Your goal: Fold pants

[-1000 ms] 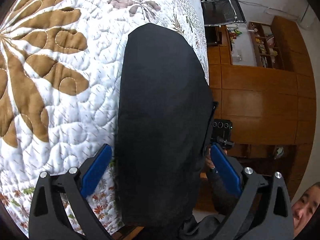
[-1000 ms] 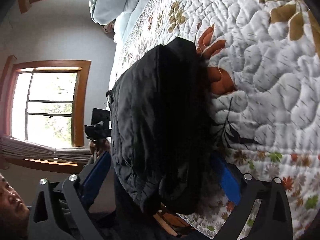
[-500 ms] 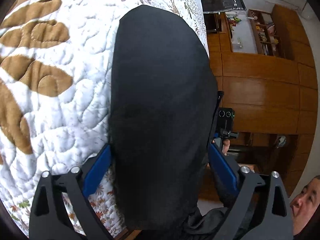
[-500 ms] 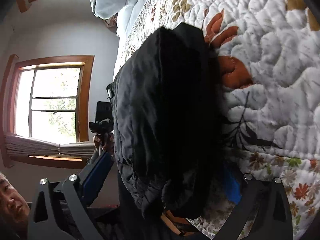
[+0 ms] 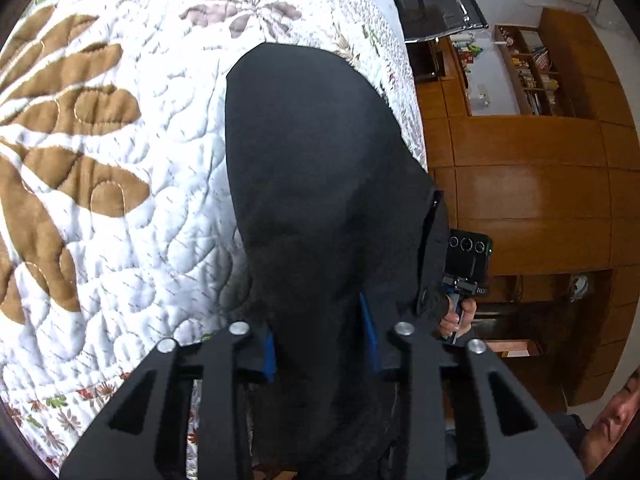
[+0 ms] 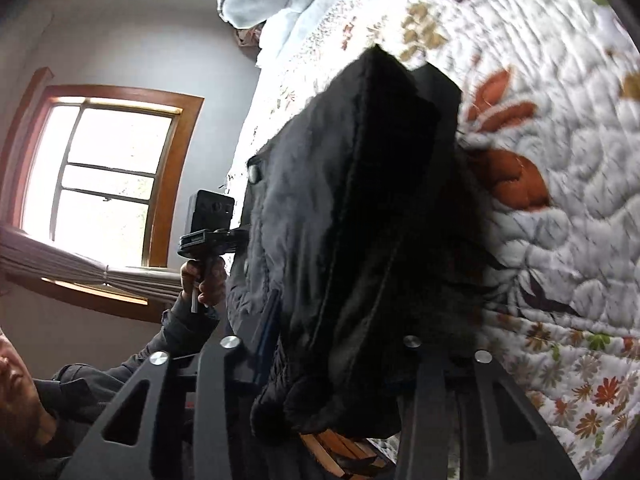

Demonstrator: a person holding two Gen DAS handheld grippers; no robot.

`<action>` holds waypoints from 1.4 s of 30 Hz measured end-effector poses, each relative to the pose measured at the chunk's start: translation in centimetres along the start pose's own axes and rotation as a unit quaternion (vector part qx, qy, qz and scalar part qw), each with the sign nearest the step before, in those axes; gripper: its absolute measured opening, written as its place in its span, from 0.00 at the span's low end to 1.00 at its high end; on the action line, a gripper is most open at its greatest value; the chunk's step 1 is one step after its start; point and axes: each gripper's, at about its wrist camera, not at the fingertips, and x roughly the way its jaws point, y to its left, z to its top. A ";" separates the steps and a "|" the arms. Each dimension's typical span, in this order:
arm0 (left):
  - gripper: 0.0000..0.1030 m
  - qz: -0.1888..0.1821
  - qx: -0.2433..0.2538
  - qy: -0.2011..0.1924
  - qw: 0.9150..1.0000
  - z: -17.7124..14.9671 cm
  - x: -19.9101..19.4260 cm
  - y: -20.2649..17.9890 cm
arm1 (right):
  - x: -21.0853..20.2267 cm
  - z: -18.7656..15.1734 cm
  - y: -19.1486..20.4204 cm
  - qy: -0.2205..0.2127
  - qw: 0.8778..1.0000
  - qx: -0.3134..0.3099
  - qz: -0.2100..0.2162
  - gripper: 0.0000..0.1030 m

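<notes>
My left gripper (image 5: 320,344) is matt black plastic with blue finger pads (image 5: 269,350) and shiny silver bolt heads. The black pants (image 5: 316,184) look like smooth, matt cloth from the left wrist view; from the right wrist view their folded layers (image 6: 360,216) seem fuzzy, perhaps fleece-lined, though blur makes this uncertain. The quilt (image 5: 120,184) is stitched, puckered white cotton-like fabric with printed leaves. The wardrobe (image 5: 532,196) is glossy varnished wood. The window frame (image 6: 168,176) is brown wood.
</notes>
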 end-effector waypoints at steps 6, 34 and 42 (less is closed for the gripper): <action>0.24 -0.009 0.005 -0.020 1.000 0.7 -2.1 0.4 | 0.8 1.5 2.1 0.003 1.000 -0.022 -0.001 0.35; 0.50 0.037 -0.014 -0.104 0.994 11.1 -15.9 10.6 | 15.6 17.4 1.5 0.052 0.996 -0.041 -0.062 0.74; 0.72 0.098 0.016 -0.148 0.984 7.7 -19.1 7.8 | 9.3 14.9 4.5 -0.028 0.995 -0.054 -0.075 0.74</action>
